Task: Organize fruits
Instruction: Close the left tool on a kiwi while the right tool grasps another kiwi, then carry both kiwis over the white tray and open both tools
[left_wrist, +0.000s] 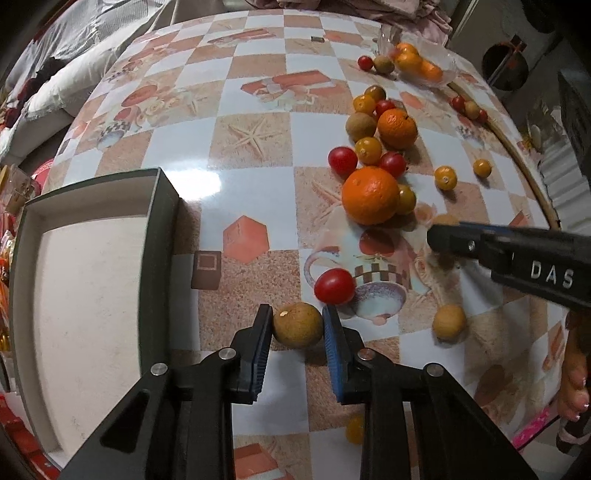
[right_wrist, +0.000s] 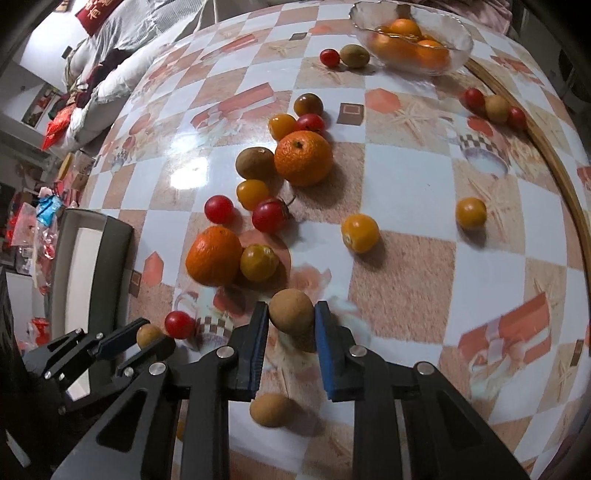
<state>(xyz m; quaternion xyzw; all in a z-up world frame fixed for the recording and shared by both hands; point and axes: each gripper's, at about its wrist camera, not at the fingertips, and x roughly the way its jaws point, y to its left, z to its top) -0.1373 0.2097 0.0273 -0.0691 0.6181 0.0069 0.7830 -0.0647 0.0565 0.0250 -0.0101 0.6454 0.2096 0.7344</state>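
The left gripper (left_wrist: 297, 325) pinches a brown longan (left_wrist: 297, 325) beside the box (left_wrist: 162, 206); the right gripper (right_wrist: 291, 318) clamps another longan (right_wrist: 291, 312) near the oranges (right_wrist: 213, 255).

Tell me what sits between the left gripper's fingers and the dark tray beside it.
Nothing: in the left wrist view only bare tablecloth separates the left gripper, shut on a brown fruit, from the tray.

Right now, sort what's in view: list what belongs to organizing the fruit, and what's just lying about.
Job:
- left gripper shut on brown fruit
- right gripper shut on second brown fruit
- oranges, cherry tomatoes
- glass bowl
- open box

Lying about:
- bedding
- red cushion
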